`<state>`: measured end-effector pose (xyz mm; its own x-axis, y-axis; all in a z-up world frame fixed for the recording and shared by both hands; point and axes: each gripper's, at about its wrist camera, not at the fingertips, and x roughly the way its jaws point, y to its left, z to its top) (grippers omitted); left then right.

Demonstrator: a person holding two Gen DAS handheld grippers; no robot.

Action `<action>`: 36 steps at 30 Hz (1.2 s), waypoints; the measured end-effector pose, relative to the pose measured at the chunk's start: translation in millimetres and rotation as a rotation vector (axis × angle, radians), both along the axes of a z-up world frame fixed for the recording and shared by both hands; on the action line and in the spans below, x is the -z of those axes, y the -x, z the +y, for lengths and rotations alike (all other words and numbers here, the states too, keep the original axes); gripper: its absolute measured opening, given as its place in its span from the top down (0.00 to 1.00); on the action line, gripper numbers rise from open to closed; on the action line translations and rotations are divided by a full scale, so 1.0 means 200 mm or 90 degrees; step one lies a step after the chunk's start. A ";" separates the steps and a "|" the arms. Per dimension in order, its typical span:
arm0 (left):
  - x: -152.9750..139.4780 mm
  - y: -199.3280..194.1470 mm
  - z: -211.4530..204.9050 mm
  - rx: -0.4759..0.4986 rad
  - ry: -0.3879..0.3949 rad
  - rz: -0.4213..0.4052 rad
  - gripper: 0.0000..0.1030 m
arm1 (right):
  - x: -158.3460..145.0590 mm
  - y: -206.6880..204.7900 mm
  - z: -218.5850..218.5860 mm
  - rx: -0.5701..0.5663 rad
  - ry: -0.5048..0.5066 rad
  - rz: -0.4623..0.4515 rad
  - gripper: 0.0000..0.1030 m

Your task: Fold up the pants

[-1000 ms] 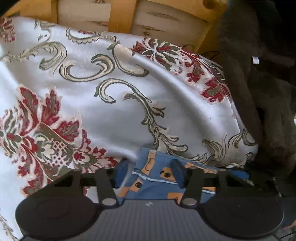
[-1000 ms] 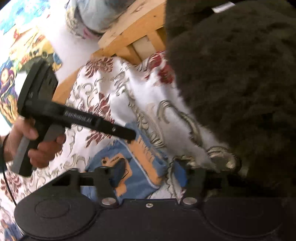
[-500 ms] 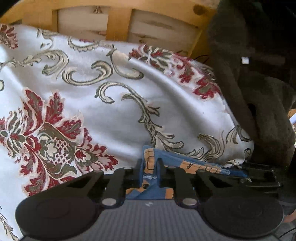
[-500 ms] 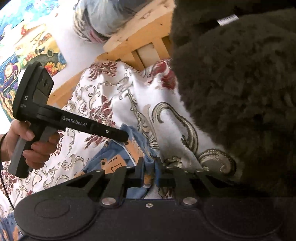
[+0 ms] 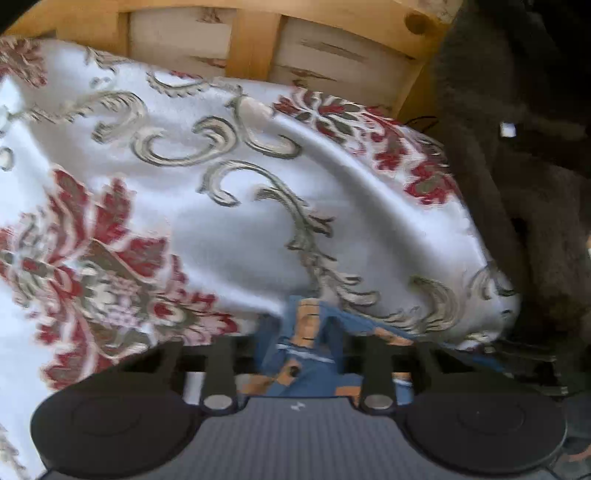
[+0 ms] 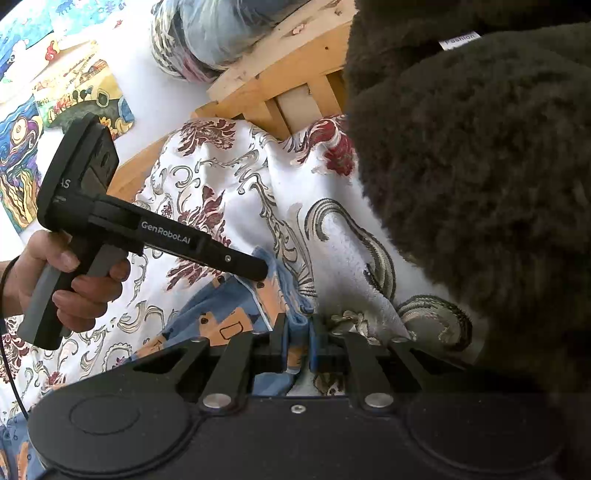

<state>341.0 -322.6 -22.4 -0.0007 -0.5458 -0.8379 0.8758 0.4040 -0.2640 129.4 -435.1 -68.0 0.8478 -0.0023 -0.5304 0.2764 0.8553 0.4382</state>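
The pants (image 6: pixel 221 317) are blue with orange print and lie on a white floral bedspread (image 5: pixel 229 236). In the left wrist view my left gripper (image 5: pixel 299 332) is shut on a raised fold of the pants (image 5: pixel 306 328). In the right wrist view my right gripper (image 6: pixel 297 339) is shut on the pants' edge close beside it. The left gripper (image 6: pixel 255 269) also shows in the right wrist view, held by a hand, its tip on the pants. Most of the pants lie below the grippers, hidden.
A dark fuzzy blanket (image 6: pixel 480 166) is heaped on the right. A wooden bed frame (image 5: pixel 258 40) runs along the far side. A bundled cloth (image 6: pixel 214 33) sits on the frame. Colourful pictures (image 6: pixel 55 92) hang on the wall at left.
Both grippers, open over the pants a second ago, have shut on the fabric. The pinched edge has lifted a little off the bedspread.
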 end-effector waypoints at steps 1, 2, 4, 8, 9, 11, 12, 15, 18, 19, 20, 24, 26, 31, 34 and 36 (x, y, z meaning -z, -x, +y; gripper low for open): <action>0.00 0.00 -0.01 -0.001 0.002 -0.003 0.80 | 0.00 0.00 0.00 -0.001 -0.002 -0.002 0.89; 0.00 0.00 0.00 0.006 0.004 -0.008 0.83 | 0.00 0.00 0.00 -0.001 -0.004 -0.004 0.90; -0.02 0.01 0.03 0.006 0.015 -0.010 0.85 | -0.02 0.01 0.00 -0.004 -0.011 -0.014 0.90; -0.09 0.03 0.12 -0.007 0.054 -0.013 0.86 | -0.07 0.05 0.03 -0.029 0.004 -0.047 0.91; -0.12 0.05 0.15 -0.008 0.063 -0.015 0.86 | -0.09 0.07 0.05 -0.040 0.014 -0.058 0.91; -0.17 0.07 0.20 -0.008 0.080 -0.018 0.86 | -0.15 0.10 0.11 -0.072 0.052 -0.083 0.91; -0.19 0.08 0.23 -0.007 0.091 -0.020 0.86 | -0.18 0.11 0.16 -0.091 0.078 -0.097 0.91; -0.28 0.10 0.34 -0.010 0.118 -0.022 0.86 | -0.26 0.13 0.26 -0.143 0.127 -0.130 0.91; -0.38 0.11 0.46 -0.016 0.146 -0.034 0.86 | -0.34 0.13 0.38 -0.192 0.147 -0.156 0.91; -0.41 0.11 0.52 -0.021 0.155 -0.037 0.86 | -0.35 0.13 0.41 -0.204 0.148 -0.160 0.91; -0.42 0.11 0.55 -0.028 0.162 -0.037 0.86 | -0.37 0.13 0.45 -0.221 0.149 -0.164 0.91; -0.48 0.14 0.81 -0.057 0.189 -0.041 0.86 | -0.44 0.12 0.62 -0.290 0.149 -0.177 0.91; -0.50 0.17 0.96 -0.074 0.201 -0.043 0.86 | -0.46 0.11 0.72 -0.329 0.147 -0.175 0.91; -0.48 0.25 1.29 -0.120 0.218 -0.044 0.86 | -0.50 0.12 0.95 -0.409 0.148 -0.163 0.91; -0.45 0.30 1.49 -0.151 0.233 -0.044 0.86 | -0.51 0.15 1.07 -0.451 0.144 -0.151 0.91; -0.41 0.33 1.59 -0.171 0.242 -0.041 0.86 | -0.51 0.15 1.16 -0.483 0.144 -0.139 0.91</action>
<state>274.8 -4.8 59.7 0.2278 -0.7874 -0.5728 0.7733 0.5038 -0.3850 99.0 -203.1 33.5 0.7456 0.5266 -0.4084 -0.4847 0.8491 0.2099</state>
